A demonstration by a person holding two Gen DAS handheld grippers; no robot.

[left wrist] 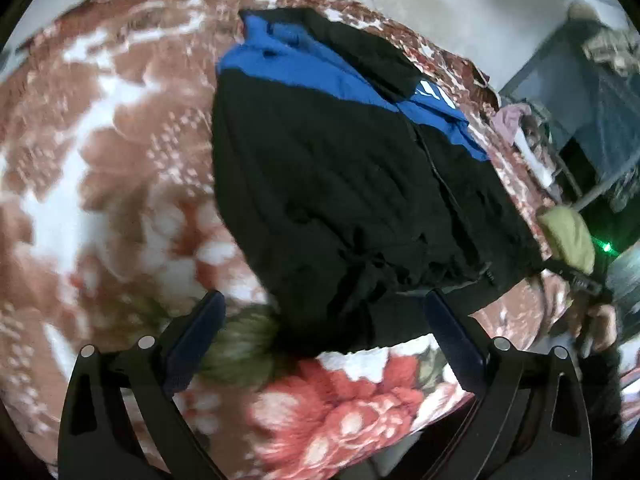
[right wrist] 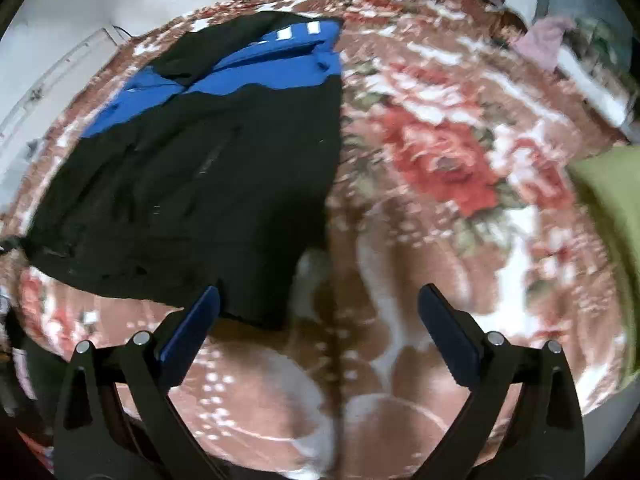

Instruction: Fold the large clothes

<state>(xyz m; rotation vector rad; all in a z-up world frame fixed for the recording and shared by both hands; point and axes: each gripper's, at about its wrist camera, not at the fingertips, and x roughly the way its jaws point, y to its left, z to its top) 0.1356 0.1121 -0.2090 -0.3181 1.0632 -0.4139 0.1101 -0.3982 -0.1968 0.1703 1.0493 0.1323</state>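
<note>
left wrist view: left gripper (left wrist: 324, 312) gapes wide over jacket (left wrist: 340, 184), holding nothing; right gripper (right wrist: 320, 308) likewise empty.

Both wrist views overlook the jacket (left wrist: 340, 184); blanket (right wrist: 440, 168) shared.

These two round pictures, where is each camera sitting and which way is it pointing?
Left wrist: sits on the left gripper, looking forward and down at the jacket lying on the floral blanket; its own two open fingers show, plus a hand at the right edge.
Right wrist: sits on the right gripper, looking along its open fingers at the blanket, with the jacket to the left.
Shared: the jacket, the blanket and a green cushion.
</note>
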